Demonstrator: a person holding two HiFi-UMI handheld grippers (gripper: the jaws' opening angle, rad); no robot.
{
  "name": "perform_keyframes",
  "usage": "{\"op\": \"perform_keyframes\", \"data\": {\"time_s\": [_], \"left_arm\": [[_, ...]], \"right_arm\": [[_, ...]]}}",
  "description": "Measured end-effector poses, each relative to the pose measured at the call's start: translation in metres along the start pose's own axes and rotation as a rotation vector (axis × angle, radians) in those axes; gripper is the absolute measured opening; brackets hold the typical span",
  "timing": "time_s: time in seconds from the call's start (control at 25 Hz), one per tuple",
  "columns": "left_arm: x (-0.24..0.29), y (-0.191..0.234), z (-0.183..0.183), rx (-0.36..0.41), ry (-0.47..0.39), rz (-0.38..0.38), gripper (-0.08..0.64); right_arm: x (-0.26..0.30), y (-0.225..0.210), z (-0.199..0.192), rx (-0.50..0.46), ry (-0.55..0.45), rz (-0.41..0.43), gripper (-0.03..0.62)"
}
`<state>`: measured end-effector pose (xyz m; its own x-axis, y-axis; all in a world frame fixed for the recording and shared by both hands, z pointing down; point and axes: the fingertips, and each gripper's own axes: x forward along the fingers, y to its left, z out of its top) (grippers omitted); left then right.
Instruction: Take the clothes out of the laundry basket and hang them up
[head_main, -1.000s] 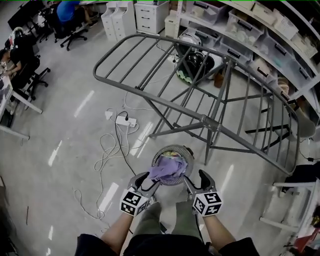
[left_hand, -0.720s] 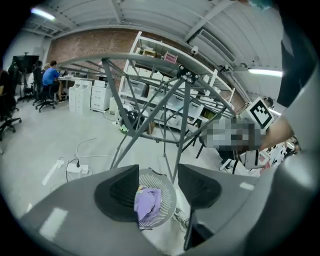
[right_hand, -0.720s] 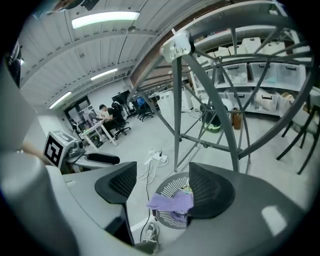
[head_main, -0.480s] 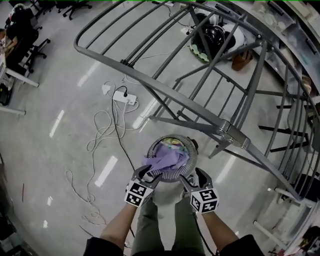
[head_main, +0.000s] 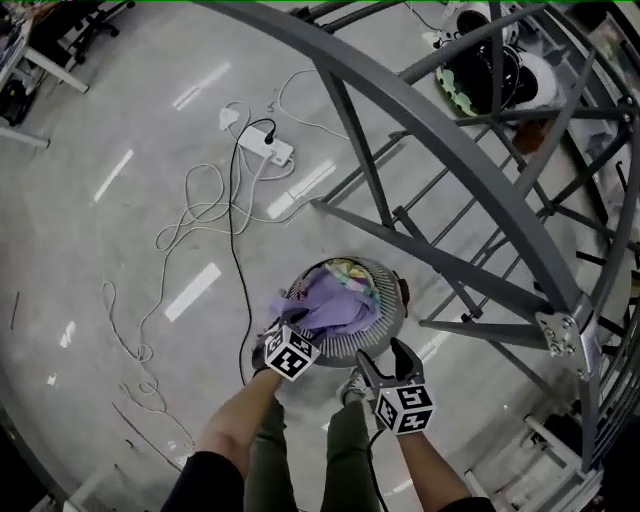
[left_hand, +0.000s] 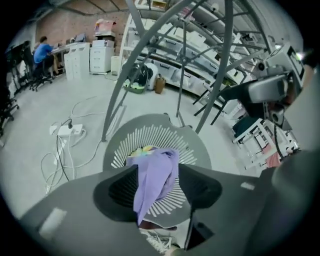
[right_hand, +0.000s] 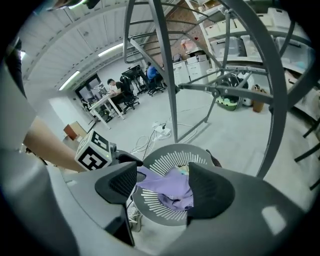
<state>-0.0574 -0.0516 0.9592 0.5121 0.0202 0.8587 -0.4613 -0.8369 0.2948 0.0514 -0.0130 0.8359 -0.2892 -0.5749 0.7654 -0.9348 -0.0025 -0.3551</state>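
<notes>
While the laundry basket (head_main: 392, 300) stands on the floor (head_main: 130, 230) close to the foot of the drying rack (head_main: 440, 130), with clothes heaped in it and no rail in view carrying any, the step in hand looks like the very first pick.

A purple garment (head_main: 335, 300) lies on top of the heap and spills over the basket's near rim, toward the person's feet. Something multicoloured shows under it at the far rim.

The left gripper (head_main: 287, 325) hangs right at the near-left rim. Its jaws have just been opening and stand wide. Its own view shows the hanging purple fold lined up in the gap between them, with neither pad pressing on it.

The right gripper (head_main: 385, 358) sits just short of the near-right rim. Its jaws are likewise spread and hold nothing, with the basket and cloth framed beyond them.

The next move, as I judge it, is for the left jaws to push forward until the fold sits deep between the pads, then clamp on cloth alone, clear of the slatted rim. A straight lift should follow, so the garment leaves the basket without dragging the piece beneath. The right gripper could then take a second edge to spread it over a rail.
</notes>
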Motion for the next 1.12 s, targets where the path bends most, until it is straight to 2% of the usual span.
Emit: {"op": "perform_keyframes", "data": {"time_s": [0.12,0.48,0.64,0.76,0.92,0.96,1.0,1.04,1.12], "left_arm": [[0.032,-0.001,-0.015,0.03,0.048,-0.001,0.23],[0.106,-0.001,-0.029,0.196,0.191,0.005,0.235],[0.127,-0.004,-0.037,0.217,0.257,-0.032,0.24],[0.136,0.005,-0.051,0.221,0.333,-0.023,0.272],[0.139,0.007,-0.071,0.248,0.445,-0.037,0.264],[0.138,0.007,-0.07,0.257,0.435,-0.033,0.208],[0.136,0.007,-0.065,0.256,0.403,-0.025,0.033],[0.132,0.006,-0.058,0.243,0.36,-0.022,0.008],[0.122,0.0,-0.043,0.207,0.268,-0.03,0.008]], "right_arm": [[0.009,-0.006,-0.019,0.004,0.028,0.014,0.314],[0.028,-0.022,-0.054,-0.017,0.07,0.054,0.313],[0.027,-0.027,-0.059,-0.017,0.07,0.056,0.313],[0.024,-0.026,-0.064,-0.014,0.071,0.062,0.313],[0.021,-0.027,-0.069,-0.013,0.079,0.063,0.311],[0.019,-0.028,-0.07,-0.013,0.079,0.057,0.311],[0.018,-0.03,-0.069,-0.014,0.076,0.05,0.311],[0.017,-0.031,-0.068,-0.014,0.073,0.044,0.311],[0.014,-0.033,-0.066,-0.01,0.069,0.034,0.311]]}}
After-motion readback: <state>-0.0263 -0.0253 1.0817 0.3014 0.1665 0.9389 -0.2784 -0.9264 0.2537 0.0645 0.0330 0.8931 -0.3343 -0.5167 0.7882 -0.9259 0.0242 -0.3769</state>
